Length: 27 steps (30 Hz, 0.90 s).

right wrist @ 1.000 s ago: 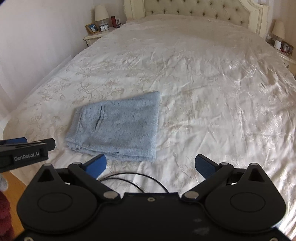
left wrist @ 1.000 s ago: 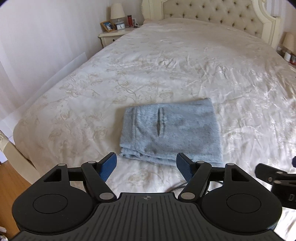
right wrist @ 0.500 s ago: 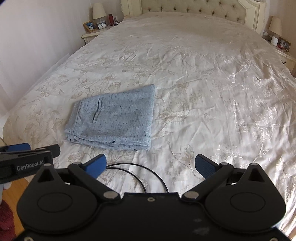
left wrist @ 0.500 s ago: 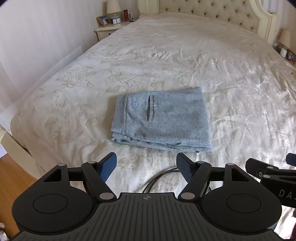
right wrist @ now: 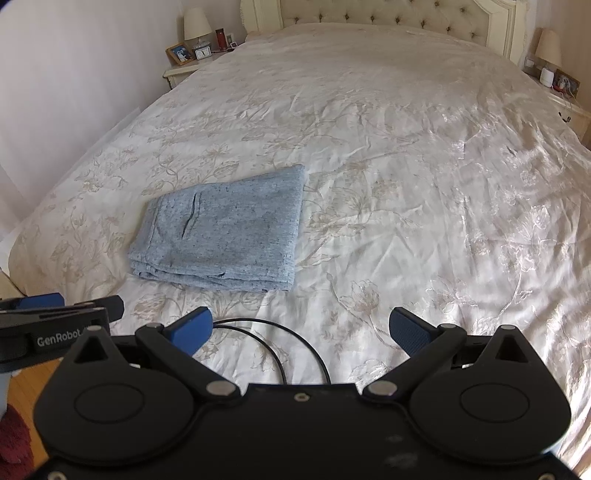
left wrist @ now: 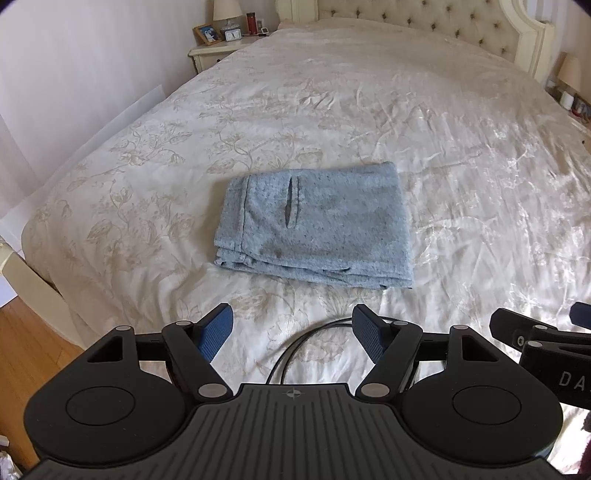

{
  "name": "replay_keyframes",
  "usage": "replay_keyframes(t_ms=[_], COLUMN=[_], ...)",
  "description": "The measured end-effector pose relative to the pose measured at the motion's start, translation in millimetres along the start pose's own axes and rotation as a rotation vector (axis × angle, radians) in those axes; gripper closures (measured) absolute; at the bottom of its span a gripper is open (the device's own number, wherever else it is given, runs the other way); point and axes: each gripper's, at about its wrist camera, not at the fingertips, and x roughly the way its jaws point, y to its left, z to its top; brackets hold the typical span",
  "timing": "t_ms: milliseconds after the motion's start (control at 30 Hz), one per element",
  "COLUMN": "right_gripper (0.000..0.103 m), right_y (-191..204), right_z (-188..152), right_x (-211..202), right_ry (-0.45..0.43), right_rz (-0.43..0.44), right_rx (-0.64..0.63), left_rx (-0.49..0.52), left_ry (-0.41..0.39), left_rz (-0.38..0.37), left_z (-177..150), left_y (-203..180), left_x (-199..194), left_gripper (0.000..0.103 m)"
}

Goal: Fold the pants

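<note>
A: Left wrist view: pants (left wrist: 317,225) folded flat on the bed (left wrist: 461,155), well clear of left tool (left wrist: 291,330), spread, pinching nothing.

B: Right wrist view: right tool (right wrist: 301,326) likewise spread, empty. Probably finished; best withdrawn without snagging the cable (right wrist: 273,354).

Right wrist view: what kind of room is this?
A bedroom, almost certainly: a large bed with a tufted headboard, nightstand with a lamp, folded blue pants on the cover.
</note>
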Motion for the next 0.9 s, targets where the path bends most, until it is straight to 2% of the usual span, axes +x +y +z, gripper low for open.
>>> replay_keyframes(t_ms=[633, 900], right_gripper=[0.000, 0.000], right_y=[-12, -11], right_z=[-3, 0], right_x=[-3, 9], right_ry=[-0.005, 0.030], right_rz=[0.006, 0.005], right_rx=[0.024, 0.024], left_rx=[0.023, 0.013], left_ry=[0.001, 0.015], left_rz=[0.015, 0.009], left_z=[-1, 1], left_y=[-15, -13], left_x=[-2, 4], left_gripper=[0.033, 0.033])
